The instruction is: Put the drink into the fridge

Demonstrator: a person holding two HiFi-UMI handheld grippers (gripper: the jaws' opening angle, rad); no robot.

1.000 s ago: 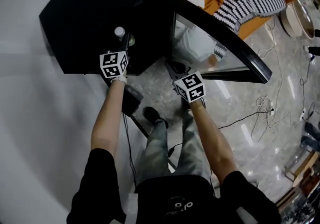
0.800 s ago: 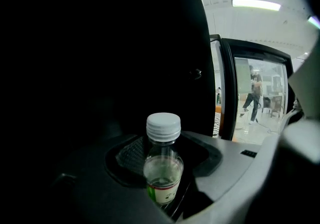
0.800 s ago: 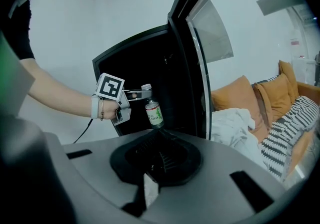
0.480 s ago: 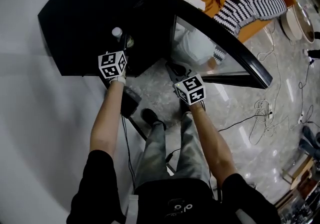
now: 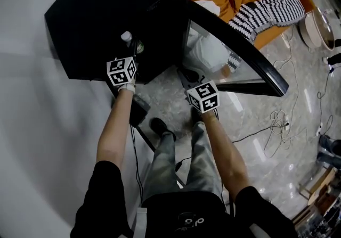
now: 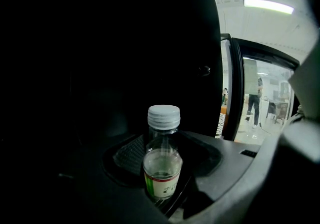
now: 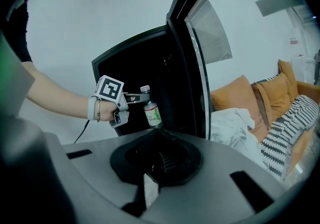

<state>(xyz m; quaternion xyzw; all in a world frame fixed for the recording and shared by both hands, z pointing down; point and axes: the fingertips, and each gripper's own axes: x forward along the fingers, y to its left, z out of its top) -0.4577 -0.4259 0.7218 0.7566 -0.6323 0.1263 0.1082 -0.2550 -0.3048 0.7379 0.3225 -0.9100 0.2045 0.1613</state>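
Left claw (image 6: 163, 190) was clamped on the small clear plastic bottle with a white cap (image 6: 163, 160), held upright at the dark mouth of the black fridge (image 5: 106, 13). The right claw (image 7: 159, 140) hung shut and empty near the open glass door (image 5: 234, 45). Inside, shelves were lost in the dark, so the bottle might clip an edge and twist loose; against a second earlier, both claws had barely shifted.

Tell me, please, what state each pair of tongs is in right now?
Left tongs: closed on the drink bottle.
Right tongs: closed, empty.
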